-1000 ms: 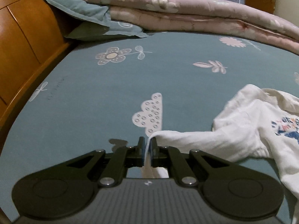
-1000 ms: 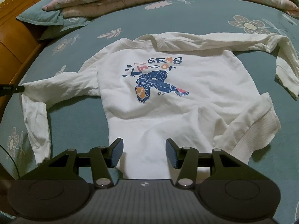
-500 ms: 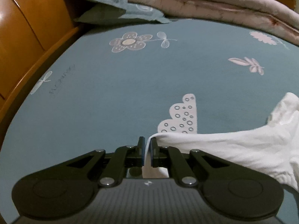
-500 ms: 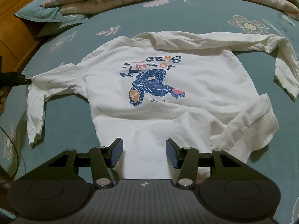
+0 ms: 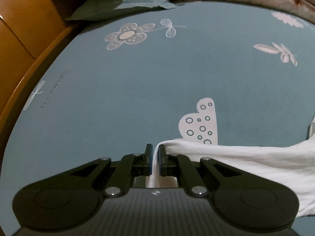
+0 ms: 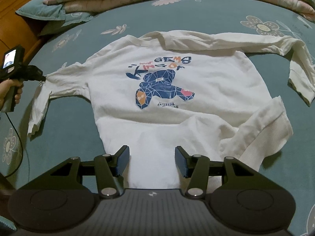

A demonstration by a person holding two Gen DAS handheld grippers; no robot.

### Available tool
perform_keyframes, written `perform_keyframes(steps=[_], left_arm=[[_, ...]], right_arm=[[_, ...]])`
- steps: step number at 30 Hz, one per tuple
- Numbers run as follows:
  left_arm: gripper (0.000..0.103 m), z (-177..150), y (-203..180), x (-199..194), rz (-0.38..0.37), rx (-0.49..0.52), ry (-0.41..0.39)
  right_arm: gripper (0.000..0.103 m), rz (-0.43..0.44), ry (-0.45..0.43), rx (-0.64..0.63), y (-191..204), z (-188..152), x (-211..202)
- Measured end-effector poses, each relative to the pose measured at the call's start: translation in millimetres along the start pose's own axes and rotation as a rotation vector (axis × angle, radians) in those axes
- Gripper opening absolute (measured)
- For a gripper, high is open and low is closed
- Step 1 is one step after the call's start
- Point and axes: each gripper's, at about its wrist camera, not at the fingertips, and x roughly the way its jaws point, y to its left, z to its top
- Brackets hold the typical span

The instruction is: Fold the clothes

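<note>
Right wrist view: sweatshirt (image 6: 177,90) lies flat on bed (image 6: 196,15); left gripper (image 6: 42,77) clamps sleeve (image 6: 65,80), right gripper (image 6: 152,160) hovers, jaws apart; pull sleeve taut and level, avoiding wrinkles

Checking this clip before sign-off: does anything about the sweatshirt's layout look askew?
Yes. The sweatshirt is not flat: its hem corner is flipped up on the picture's right, that side's sleeve bends downward, and the left gripper holds the other sleeve pinched.
</note>
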Motion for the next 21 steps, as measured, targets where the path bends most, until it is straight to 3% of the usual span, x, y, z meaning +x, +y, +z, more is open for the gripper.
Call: perform_keyframes(steps=[4, 8, 10, 12, 17, 19, 21], left_arm=[[0.005, -0.4, -2.2, 9.3, -0.001, 0.000, 0.021], [0.016, -2.0, -2.8, 4.0, 0.001, 0.021, 0.007], [0.037, -3.5, -0.8, -4.3, -0.010, 0.039, 0.002], [0.050, -5.3, 0.5, -18.5, -0.019, 0.077, -0.021], [0.051, -14.3, -4.0, -62.0, -0.035, 0.216, -0.060], [0.064, -21.0, -9.6, -83.5, -0.086, 0.271, -0.072], [0.070, -31.1, -19.7, -101.8, -0.140, 0.328, -0.085]], right_arm=[[0.056, 0.007, 0.008, -0.016, 3.1, -2.5, -0.5], [0.057, 0.020, 0.015, -0.049, 7.9, -4.0, -0.2], [0.057, 0.032, 0.014, -0.076, 12.6, -3.8, -0.4], [0.057, 0.046, 0.008, -0.106, 18.6, -3.3, -1.2], [0.059, 0.061, 0.009, -0.165, 31.7, -1.1, 1.7], [0.059, 0.066, 0.011, -0.177, 35.3, -0.5, 3.8], [0.059, 0.071, 0.020, -0.184, 38.2, 0.0, 6.5]])
